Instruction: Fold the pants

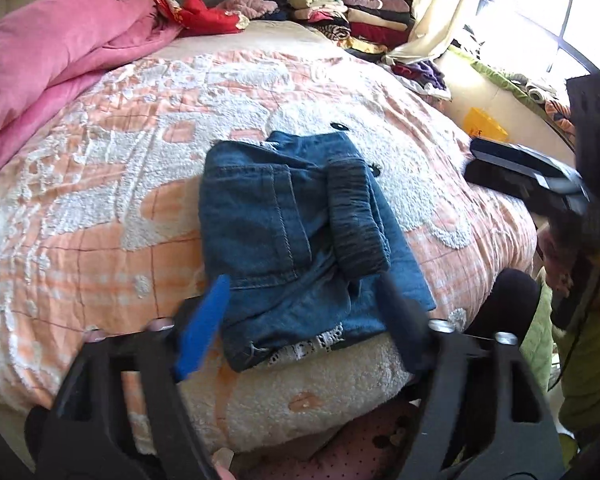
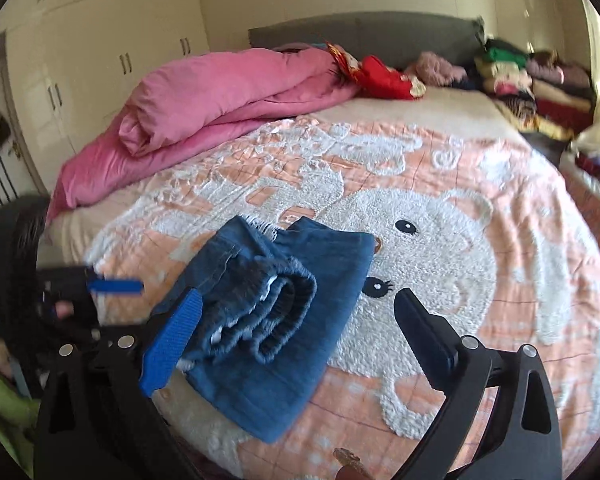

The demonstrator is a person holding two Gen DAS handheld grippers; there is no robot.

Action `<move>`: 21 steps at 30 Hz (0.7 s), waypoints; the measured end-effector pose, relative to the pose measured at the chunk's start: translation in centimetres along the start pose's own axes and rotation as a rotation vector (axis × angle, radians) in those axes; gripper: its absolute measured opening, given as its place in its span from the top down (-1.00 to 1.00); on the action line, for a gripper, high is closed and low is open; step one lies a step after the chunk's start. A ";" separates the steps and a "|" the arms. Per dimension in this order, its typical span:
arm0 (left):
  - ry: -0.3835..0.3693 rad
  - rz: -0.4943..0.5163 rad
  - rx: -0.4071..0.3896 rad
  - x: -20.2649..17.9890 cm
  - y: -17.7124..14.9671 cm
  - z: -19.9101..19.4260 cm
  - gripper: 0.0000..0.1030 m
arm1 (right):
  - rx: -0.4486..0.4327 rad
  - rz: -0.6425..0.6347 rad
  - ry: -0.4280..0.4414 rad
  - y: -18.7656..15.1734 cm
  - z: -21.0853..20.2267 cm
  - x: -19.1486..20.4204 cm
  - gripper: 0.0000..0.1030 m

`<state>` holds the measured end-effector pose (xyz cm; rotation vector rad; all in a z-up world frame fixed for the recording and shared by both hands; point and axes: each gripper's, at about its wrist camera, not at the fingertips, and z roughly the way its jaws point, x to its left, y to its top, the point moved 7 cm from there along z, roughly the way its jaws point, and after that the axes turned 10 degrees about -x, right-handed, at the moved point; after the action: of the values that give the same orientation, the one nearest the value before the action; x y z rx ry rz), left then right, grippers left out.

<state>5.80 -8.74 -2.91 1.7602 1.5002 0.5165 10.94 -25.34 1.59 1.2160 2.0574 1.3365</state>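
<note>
Blue denim pants (image 1: 296,232) lie folded into a compact bundle on the peach and white bear blanket (image 1: 100,184), with the dark elastic waistband (image 1: 356,220) on top. My left gripper (image 1: 300,300) is open and empty, just above the bundle's near edge. In the right wrist view the pants (image 2: 284,320) lie by the bed's near edge, waistband (image 2: 276,312) facing me. My right gripper (image 2: 296,312) is open and empty, its blue finger (image 2: 172,344) beside the bundle. The left gripper (image 2: 112,284) shows at the left, the right gripper (image 1: 512,176) at the right.
A pink duvet (image 2: 220,100) is heaped at the far left of the bed. Stacks of folded clothes (image 1: 356,12) sit at the head by the window. A red garment (image 1: 208,16) lies near the grey headboard (image 2: 360,28). White wardrobes (image 2: 100,40) line the left wall.
</note>
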 end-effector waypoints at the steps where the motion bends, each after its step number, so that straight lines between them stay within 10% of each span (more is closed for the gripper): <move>1: 0.002 0.000 -0.003 0.1 0.1 -0.1 -0.45 | 0.002 -0.017 0.004 -0.4 -0.4 0.4 -0.88; 11: 0.030 -0.064 -0.025 2.9 2.1 0.1 -0.48 | 0.059 -0.162 0.077 -4.9 -1.7 5.6 -0.89; 16: 0.006 -0.091 0.025 4.1 3.2 2.1 0.61 | 0.093 -0.257 0.172 -6.3 -0.5 9.6 -0.86; 21: -0.043 -0.077 0.067 3.5 4.1 4.6 0.76 | 0.121 -0.338 0.228 -6.5 1.3 11.9 -0.23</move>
<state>12.55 -6.79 -3.29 1.7459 1.5651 0.3910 2.49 -15.87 -3.32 0.7400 2.4023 1.2489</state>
